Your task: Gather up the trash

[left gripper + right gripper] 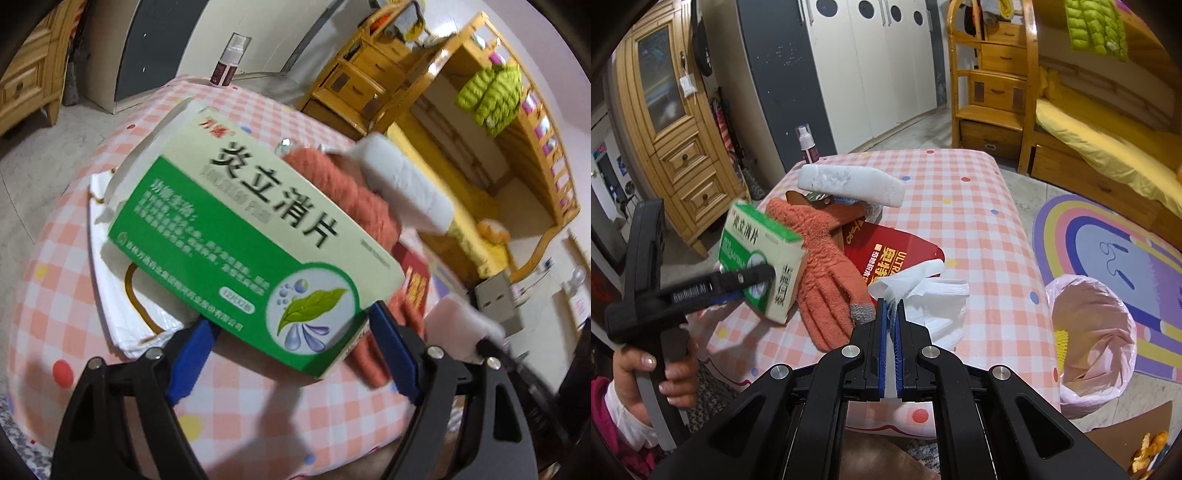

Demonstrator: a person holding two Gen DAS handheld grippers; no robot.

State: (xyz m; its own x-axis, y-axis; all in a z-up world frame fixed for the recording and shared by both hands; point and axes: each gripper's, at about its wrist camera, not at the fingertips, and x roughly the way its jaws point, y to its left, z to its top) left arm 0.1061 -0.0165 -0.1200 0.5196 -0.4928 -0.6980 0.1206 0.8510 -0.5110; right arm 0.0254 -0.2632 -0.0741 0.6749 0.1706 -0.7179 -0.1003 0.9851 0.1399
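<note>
My left gripper [291, 325] is shut on a green and cream medicine box [243, 236] and holds it above the pink checked table [55, 280]. The right wrist view shows the same box [761, 258] and left gripper [753, 275] at the left. My right gripper [891, 314] is shut on a white crumpled tissue [923, 295] that rests at the table's near edge. An orange knit glove [827, 277], a red flattened carton [886, 247] and a white foam block [849, 182] lie on the table.
A bin with a pink liner [1089, 332] stands on the floor right of the table. A spray bottle [807, 144] stands at the table's far corner. A white bag [110, 295] lies under the box. Orange peel [1148, 450] lies on the floor.
</note>
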